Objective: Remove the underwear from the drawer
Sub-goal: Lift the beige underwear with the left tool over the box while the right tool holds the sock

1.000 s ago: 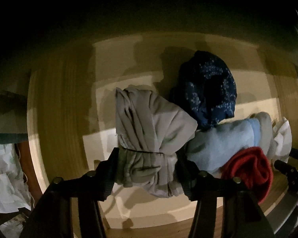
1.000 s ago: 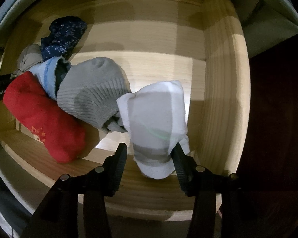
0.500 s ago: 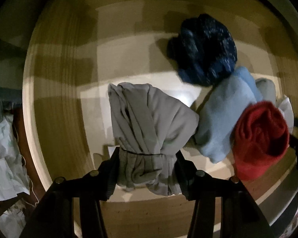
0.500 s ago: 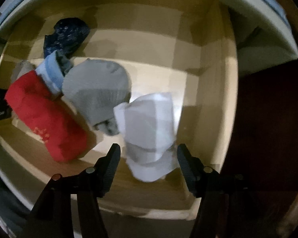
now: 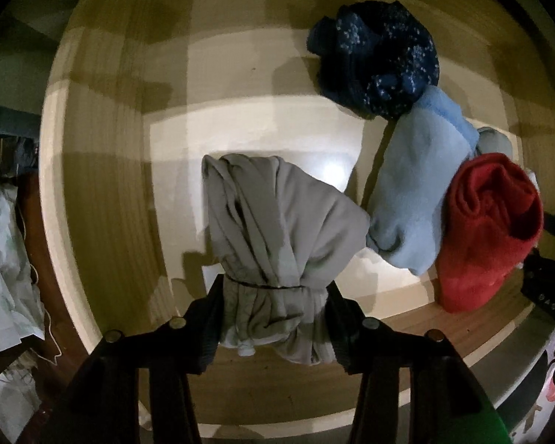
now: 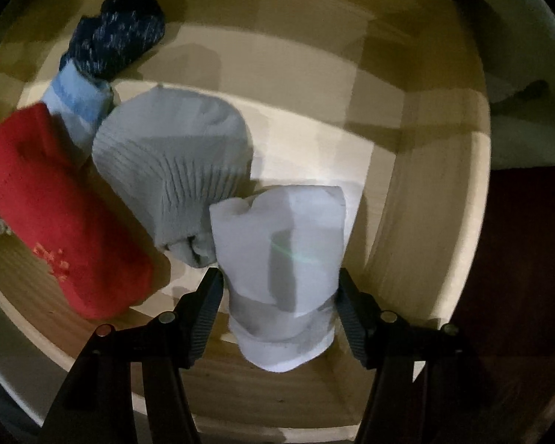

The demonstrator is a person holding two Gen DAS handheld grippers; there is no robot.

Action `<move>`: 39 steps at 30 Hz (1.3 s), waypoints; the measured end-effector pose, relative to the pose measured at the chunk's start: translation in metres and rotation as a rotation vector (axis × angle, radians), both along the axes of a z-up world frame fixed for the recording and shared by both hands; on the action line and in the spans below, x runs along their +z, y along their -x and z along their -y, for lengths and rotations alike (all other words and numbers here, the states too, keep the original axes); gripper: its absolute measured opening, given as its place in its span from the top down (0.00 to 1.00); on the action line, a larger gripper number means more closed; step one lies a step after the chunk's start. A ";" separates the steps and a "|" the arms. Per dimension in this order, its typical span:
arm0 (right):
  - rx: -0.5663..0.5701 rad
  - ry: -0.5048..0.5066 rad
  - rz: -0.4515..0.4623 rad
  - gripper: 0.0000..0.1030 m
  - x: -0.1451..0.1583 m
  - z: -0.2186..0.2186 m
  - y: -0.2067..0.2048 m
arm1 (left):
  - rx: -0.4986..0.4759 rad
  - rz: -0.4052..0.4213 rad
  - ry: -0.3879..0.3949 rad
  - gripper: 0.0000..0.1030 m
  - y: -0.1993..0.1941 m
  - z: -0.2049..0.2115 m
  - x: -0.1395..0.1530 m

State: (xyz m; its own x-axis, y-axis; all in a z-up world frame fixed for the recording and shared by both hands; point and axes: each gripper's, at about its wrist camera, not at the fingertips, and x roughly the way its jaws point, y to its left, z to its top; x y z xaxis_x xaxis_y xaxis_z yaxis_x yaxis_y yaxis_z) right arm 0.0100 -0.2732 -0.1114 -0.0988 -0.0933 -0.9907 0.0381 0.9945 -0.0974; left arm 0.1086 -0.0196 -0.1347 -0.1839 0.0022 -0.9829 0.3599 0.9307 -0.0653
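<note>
Both jaws set on bundles inside the pale wooden drawer [image 5: 103, 199].

My left gripper [image 5: 275, 309] has just been closing and now clenches the grey cinched cloth bundle [image 5: 277, 236]. My right gripper [image 6: 279, 305], recently widened, brackets the white folded bundle [image 6: 281, 259]; firm contact unconfirmed. Neither is lifted out yet.

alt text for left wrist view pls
The left gripper clamps a bunched grey garment over an open wooden drawer. To its right lie navy, light blue and red rolled bundles.
</note>
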 end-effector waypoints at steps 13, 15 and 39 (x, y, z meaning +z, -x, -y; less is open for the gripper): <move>-0.134 -0.010 0.072 0.59 0.024 -0.014 0.000 | 0.023 0.111 0.056 0.53 0.011 -0.021 0.047; -0.141 -0.013 0.102 0.59 0.034 -0.021 0.003 | 0.027 0.142 0.058 0.53 0.014 -0.021 0.055; -0.211 -0.005 0.218 0.60 0.061 -0.042 0.006 | -0.008 0.576 0.210 0.53 0.025 -0.013 0.213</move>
State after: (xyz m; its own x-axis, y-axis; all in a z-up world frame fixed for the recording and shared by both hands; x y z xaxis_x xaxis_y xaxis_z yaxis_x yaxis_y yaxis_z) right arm 0.0045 -0.2317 -0.0505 0.1000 -0.0879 -0.9911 0.2633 0.9629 -0.0589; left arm 0.0839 -0.0066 0.0788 0.3765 -0.2036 -0.9038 0.3992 0.9160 -0.0401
